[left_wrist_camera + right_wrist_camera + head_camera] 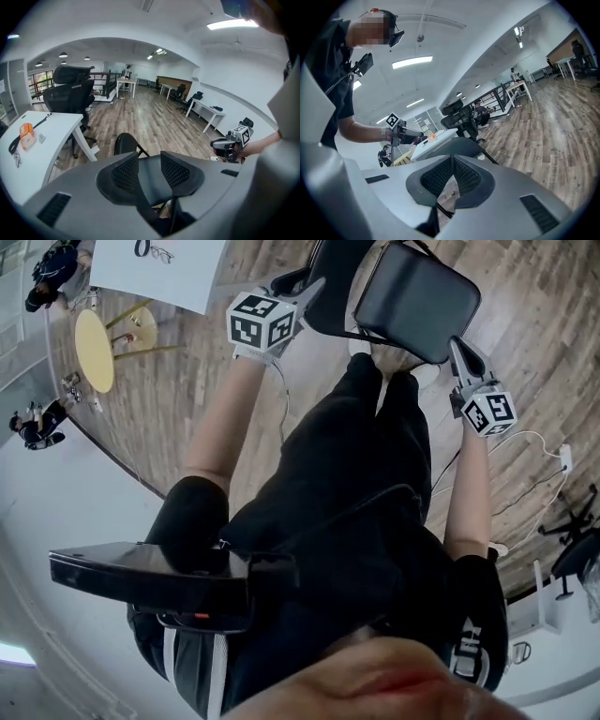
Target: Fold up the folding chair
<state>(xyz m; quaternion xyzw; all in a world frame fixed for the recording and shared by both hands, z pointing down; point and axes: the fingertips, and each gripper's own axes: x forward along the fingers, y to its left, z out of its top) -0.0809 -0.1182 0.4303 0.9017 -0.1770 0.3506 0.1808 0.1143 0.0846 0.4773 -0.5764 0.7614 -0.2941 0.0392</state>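
Chair (415,298) stands unfolded on the wood floor (154,117), just ahead of the person's feet. The left gripper (311,289) is at the seat's left edge. Its jaws are partly apart, with the dark seat showing in the gap and the pads not pressing on it. The right gripper (461,351) is by the seat's near right corner, its jaws closed tip to tip on nothing. Bare floor runs far beyond the chair. A white desk (42,136) borders it on the left.
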